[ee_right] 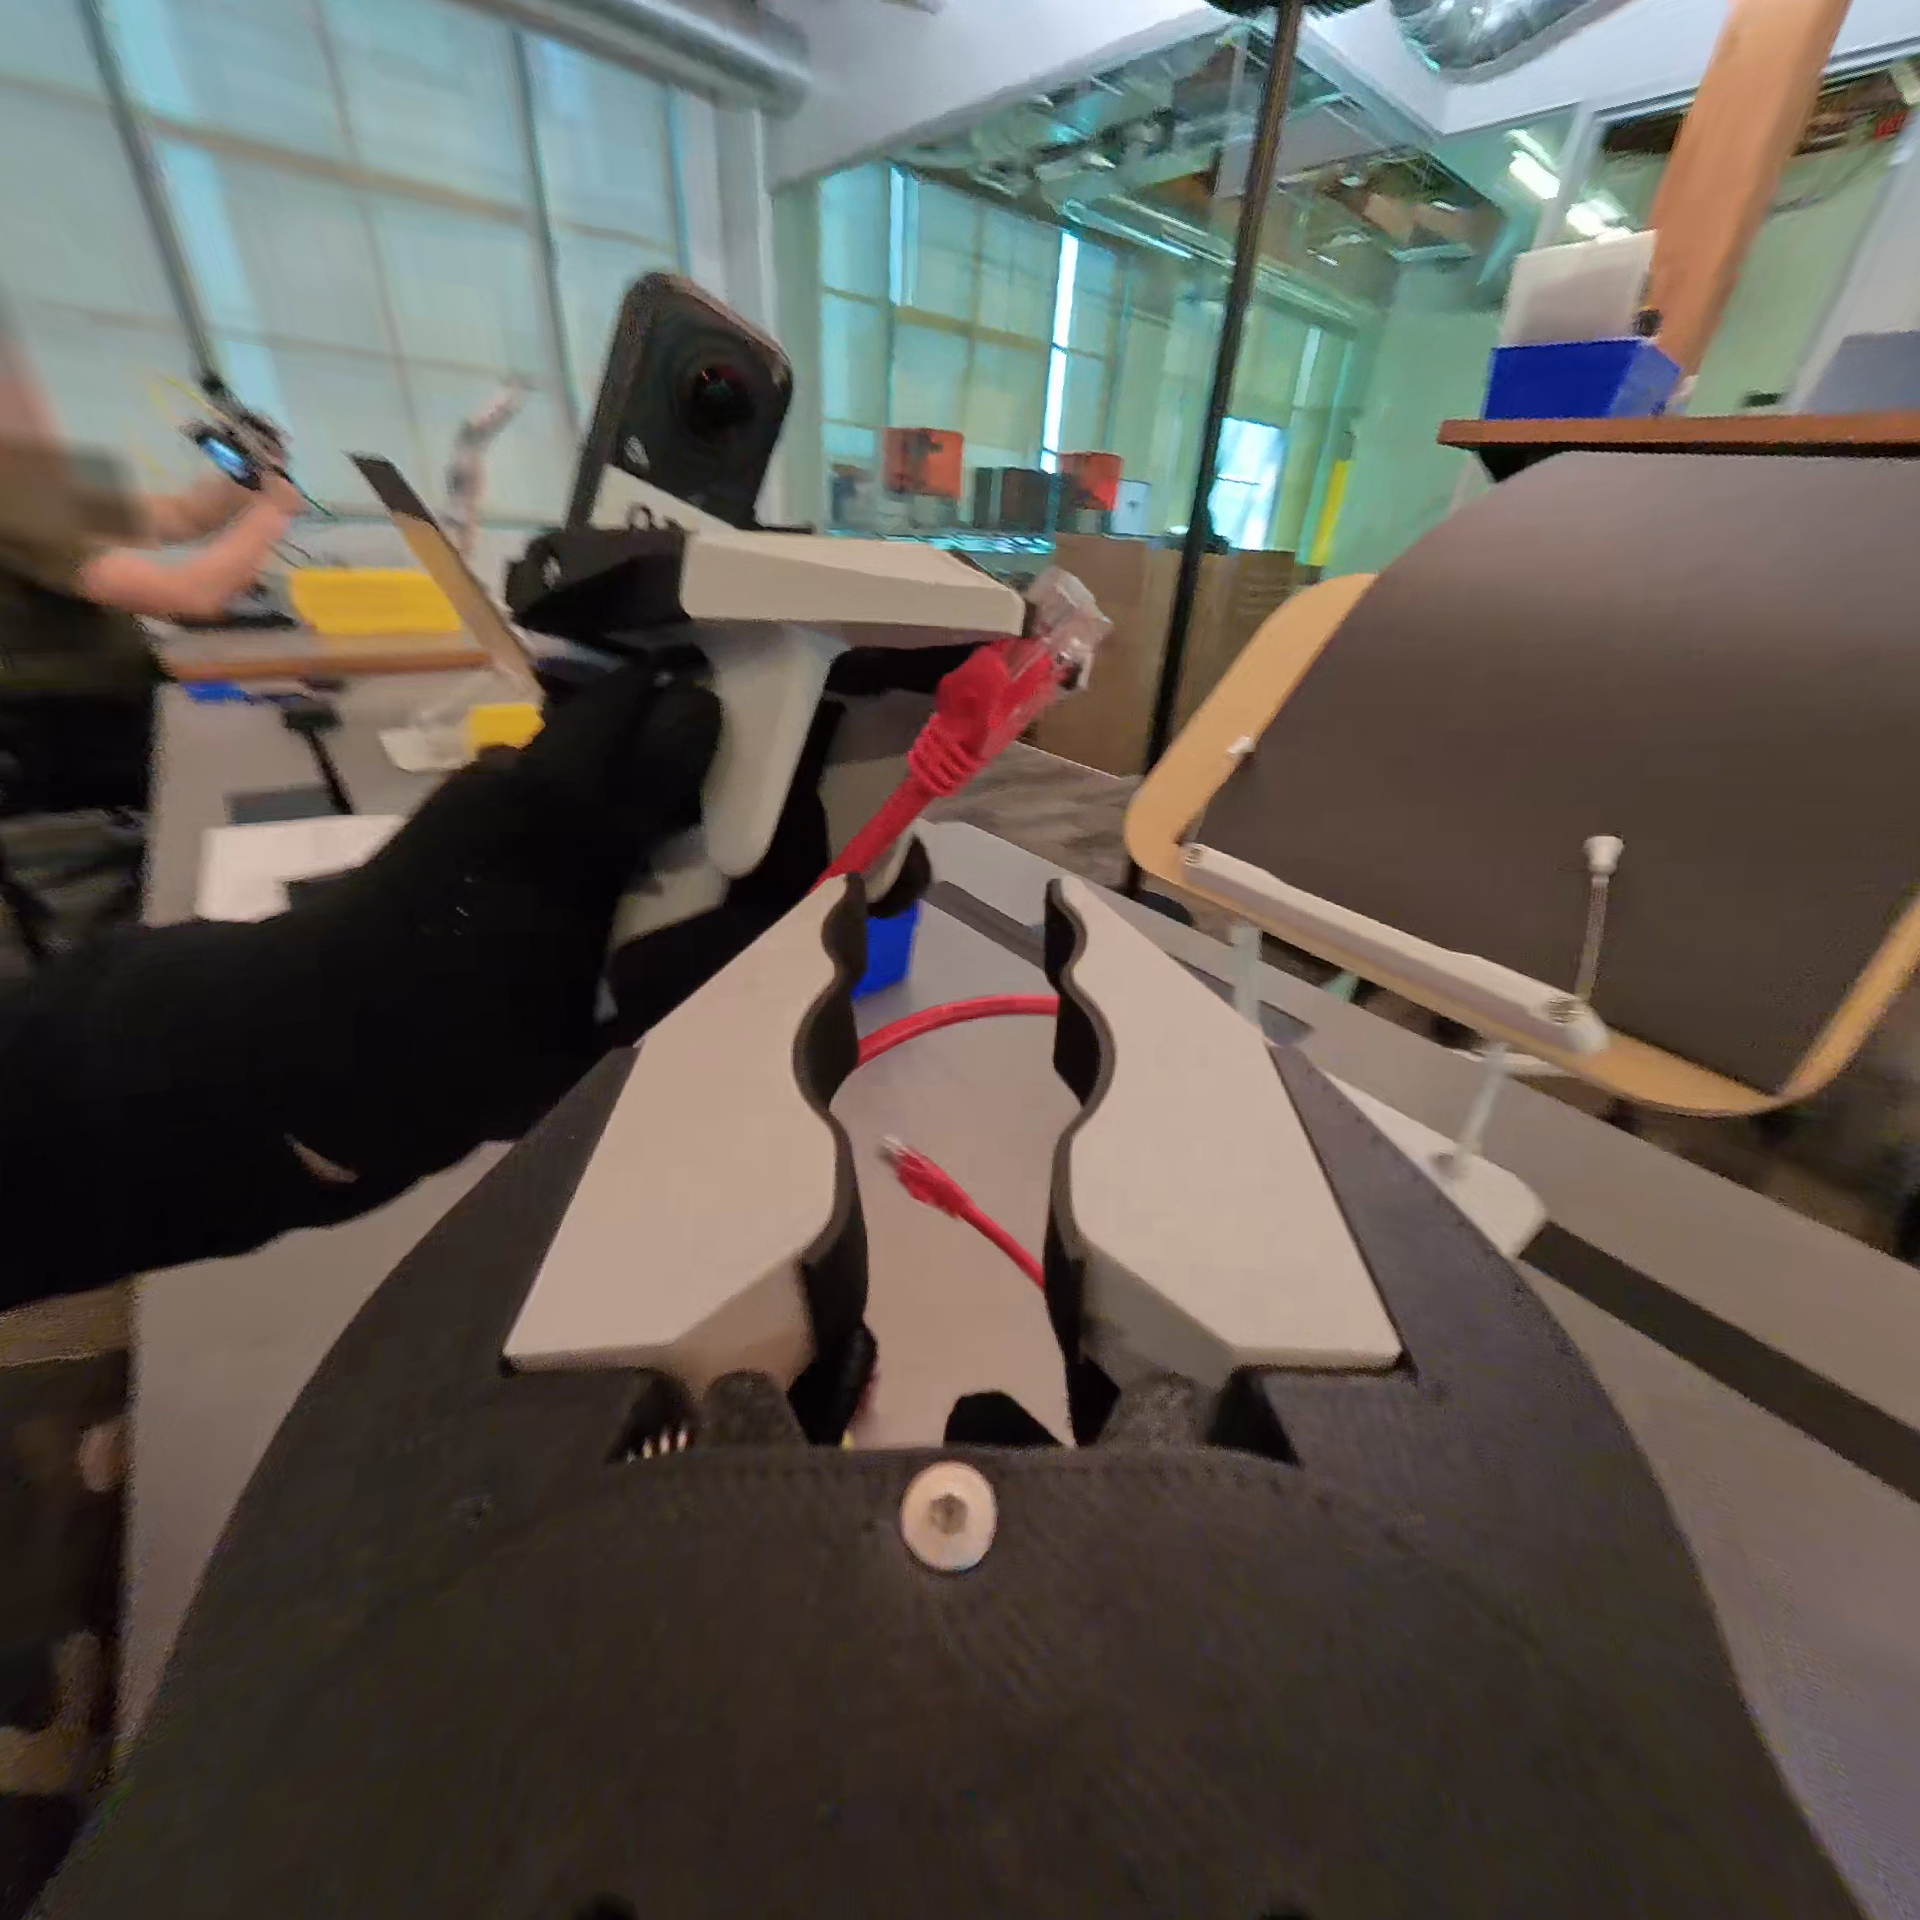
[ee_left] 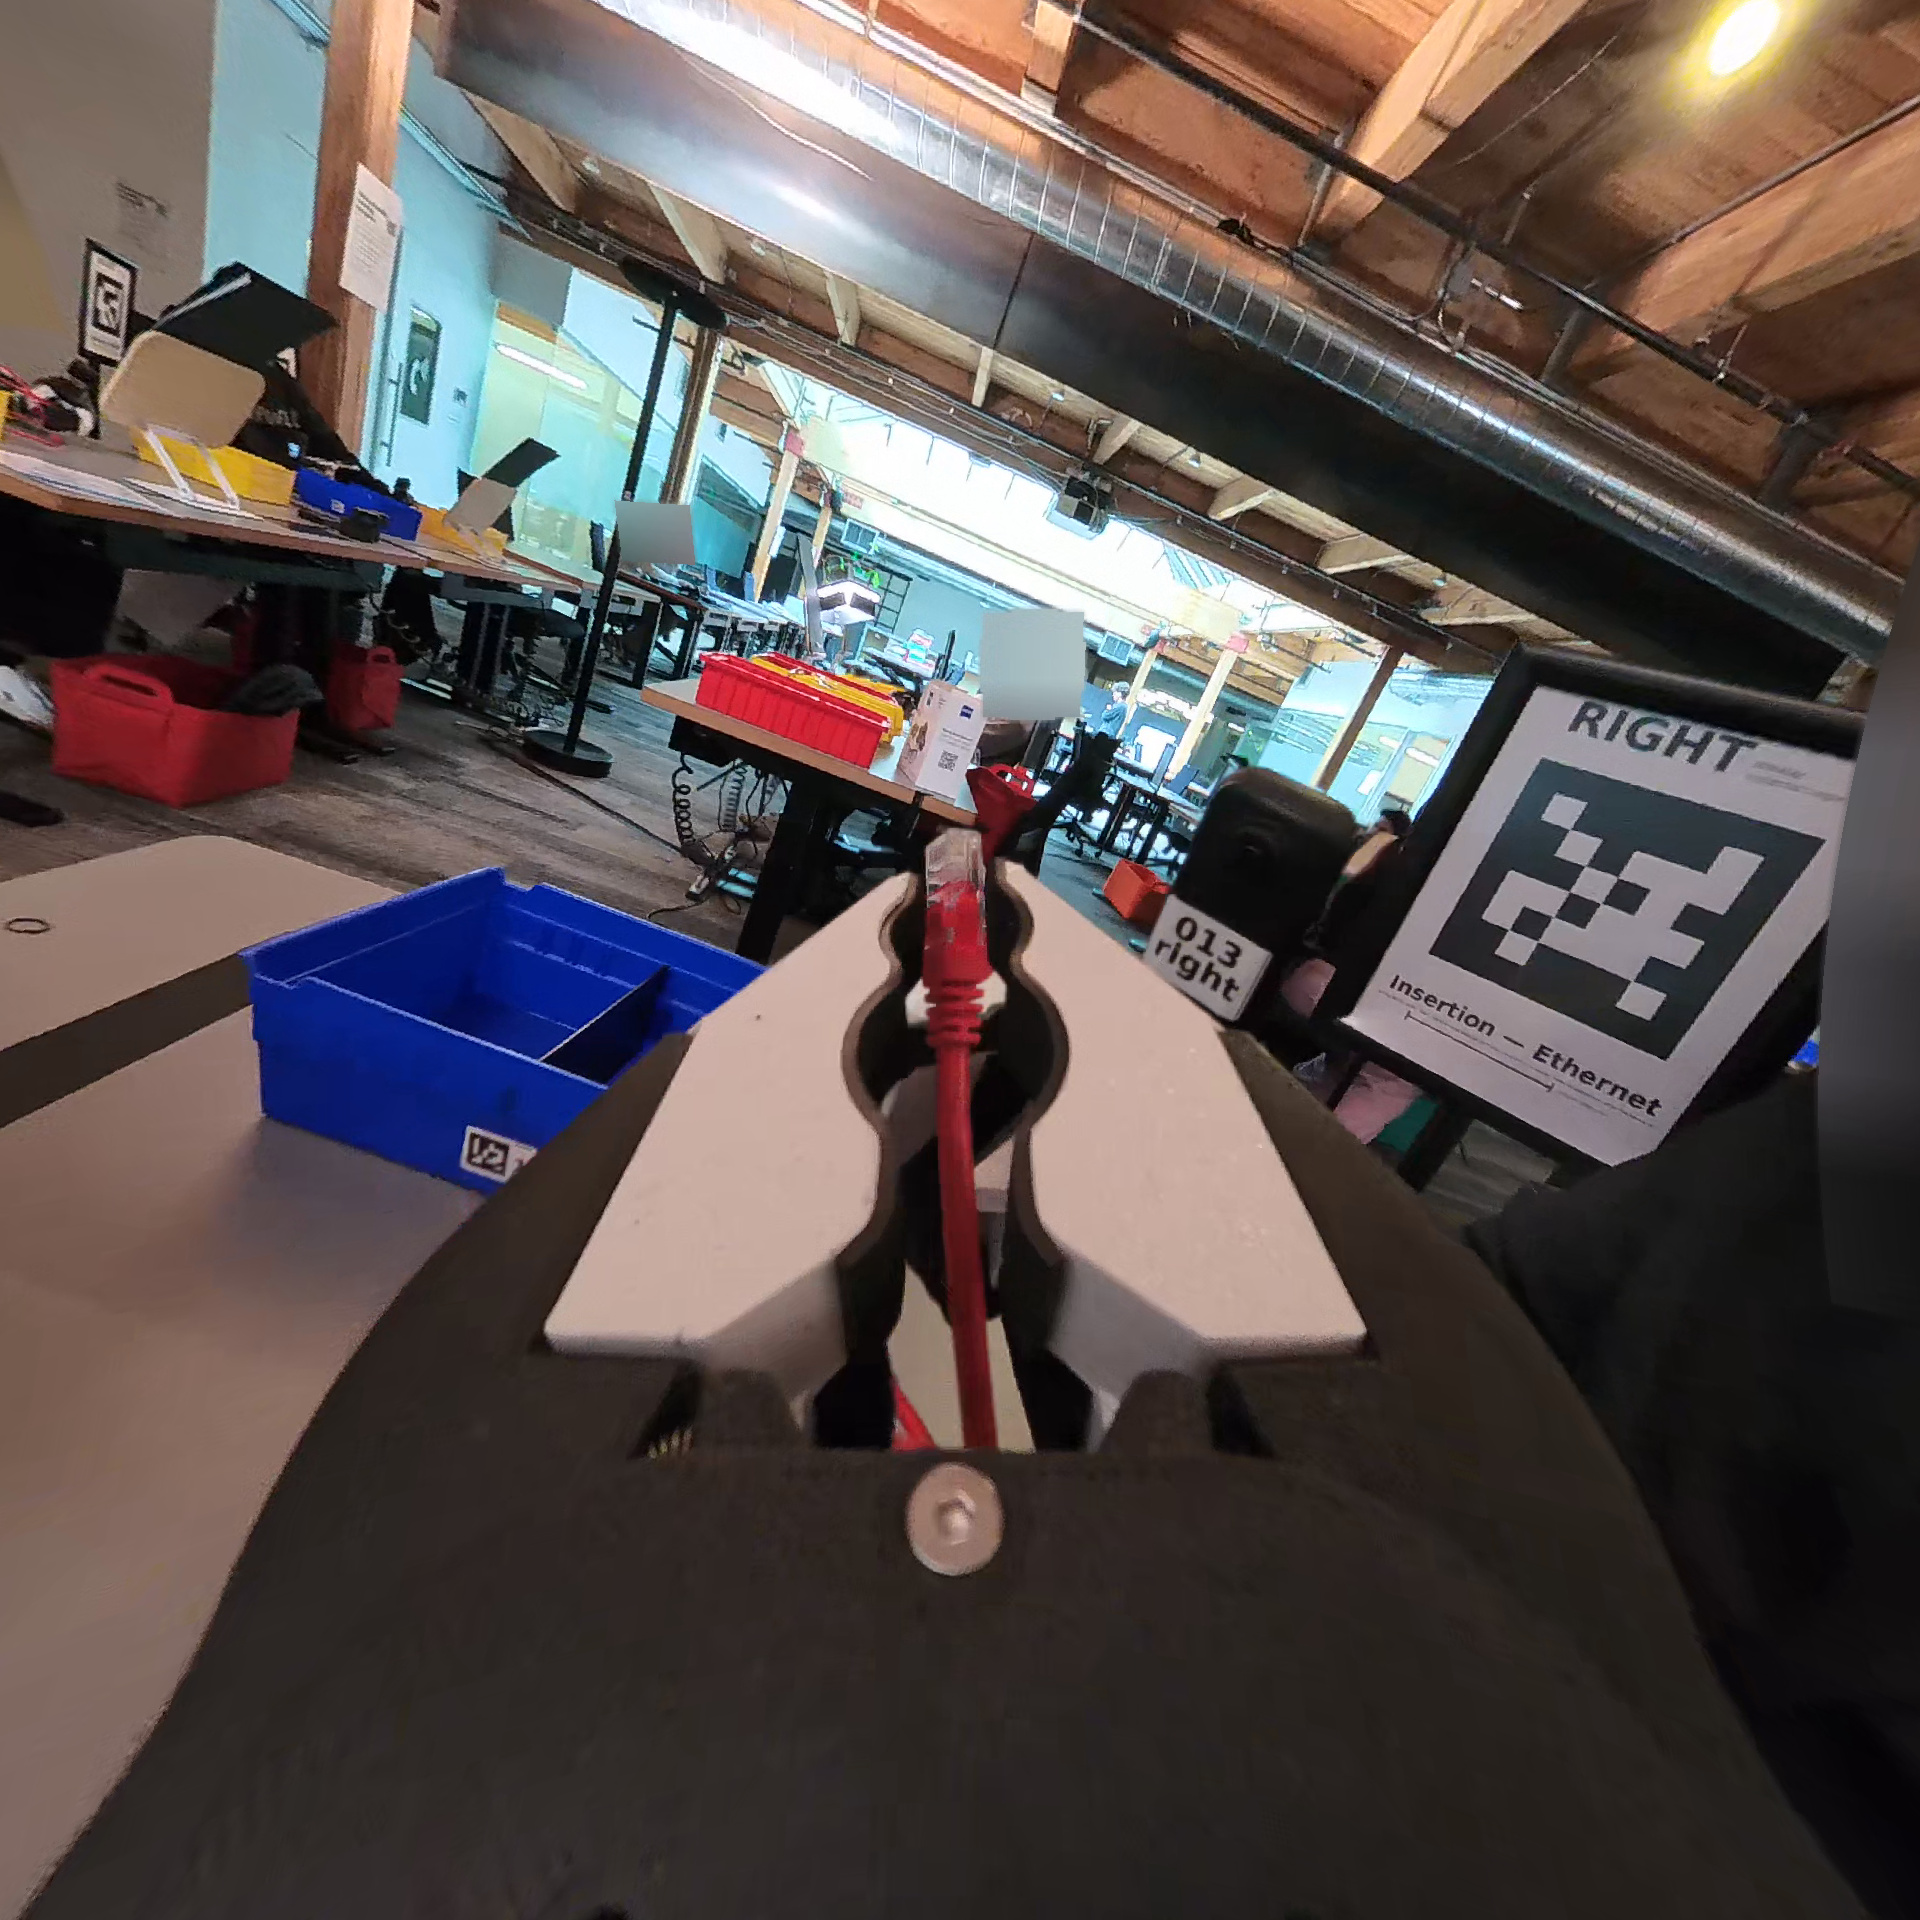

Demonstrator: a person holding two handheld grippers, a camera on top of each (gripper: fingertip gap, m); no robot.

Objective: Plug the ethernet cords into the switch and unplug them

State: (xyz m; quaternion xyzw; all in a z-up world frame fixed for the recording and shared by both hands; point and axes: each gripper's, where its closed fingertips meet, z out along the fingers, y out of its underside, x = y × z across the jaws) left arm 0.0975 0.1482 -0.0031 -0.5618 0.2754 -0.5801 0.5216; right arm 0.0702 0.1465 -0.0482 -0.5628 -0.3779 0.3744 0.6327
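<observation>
My left gripper (ee_left: 956, 883) is shut on the red ethernet cord (ee_left: 958, 1049) just behind its clear plug (ee_left: 954, 860). It holds the plug raised above the grey table (ee_left: 156, 1299), pointing forward. The right wrist view shows this gripper (ee_right: 1023, 623) held by a black-gloved hand (ee_right: 436, 935), with the red plug (ee_right: 1023, 675) sticking out of its tips. My right gripper (ee_right: 951, 904) is open and empty, low over the table. A second red plug (ee_right: 920, 1174) and a loop of red cord (ee_right: 956, 1013) lie on the table between its fingers. No switch is in view.
A blue divided bin (ee_left: 468, 1018) stands on the table to the left. A marker sign board (ee_left: 1621, 904) stands at the right, and its dark back (ee_right: 1558, 779) on a white stand shows in the right wrist view. Other work tables and a person (ee_right: 83, 582) are farther off. Across from one pair of fingers to the other is roughly 5 centimeters.
</observation>
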